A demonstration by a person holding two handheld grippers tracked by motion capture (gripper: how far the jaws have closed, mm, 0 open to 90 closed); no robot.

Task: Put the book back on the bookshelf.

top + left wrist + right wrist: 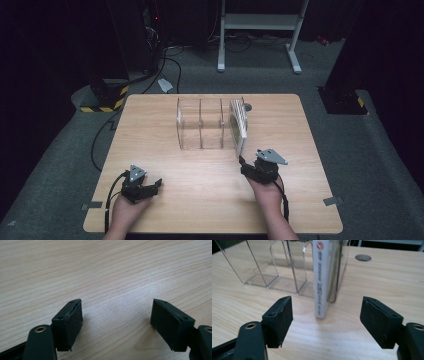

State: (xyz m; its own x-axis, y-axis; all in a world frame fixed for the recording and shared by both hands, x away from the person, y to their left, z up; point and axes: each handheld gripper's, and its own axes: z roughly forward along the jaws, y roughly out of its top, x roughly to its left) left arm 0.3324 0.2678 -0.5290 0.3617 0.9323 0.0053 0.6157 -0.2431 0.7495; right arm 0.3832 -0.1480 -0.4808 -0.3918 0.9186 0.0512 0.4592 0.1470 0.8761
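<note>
Two sets of tongs work over one wooden bench, which is the biggest thing in the room and stands on grey carpet. Toward its far middle sits a clear plastic organiser, split by upright dividers into compartments side by side. A flat white-spined case stands on edge in the rightmost compartment, its near end poking out past the organiser's front edge and resting on the wood; the other compartments look bare. Beyond the organiser, near the back edge, a round cable hole is cut into the top.

Down at the near side, the right tongs sit just in front of that case, in line with its spine. The jaws stand spread wide, one on each side of the case's end and clear of it, gripping nothing. The left tongs are well apart from all this, at the near left of the bench, jaws likewise parted over plain wood with nothing between them.
</note>
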